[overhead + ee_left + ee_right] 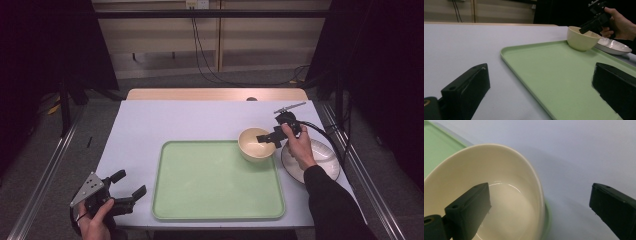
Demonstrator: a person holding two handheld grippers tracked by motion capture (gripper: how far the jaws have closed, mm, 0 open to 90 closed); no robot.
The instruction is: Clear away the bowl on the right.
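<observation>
The cream bowl [256, 144] sits on the green tray [215, 210] at its two o'clock corner, right against the raised rim, with a white plate [325, 155] lying on the table just beside it at three o'clock. The right gripper [265, 138] is at the bowl with its jaws spread wide, one inside the bowl and one outside past the wall, so the wall stands between them and neither pad presses on it. The risk from here is a clumsy exit: if the hand pulls away sideways rather than lifting clear, the inner jaw could hook the wall and tip the bowl or drag it over the tray's rim onto the plate. The bowl stands so near the edge that a small nudge might leave it perched on the rim. The left gripper [127, 192] rests near the table's seven o'clock corner, jaws spread and empty, well apart from the tray's contents.
</observation>
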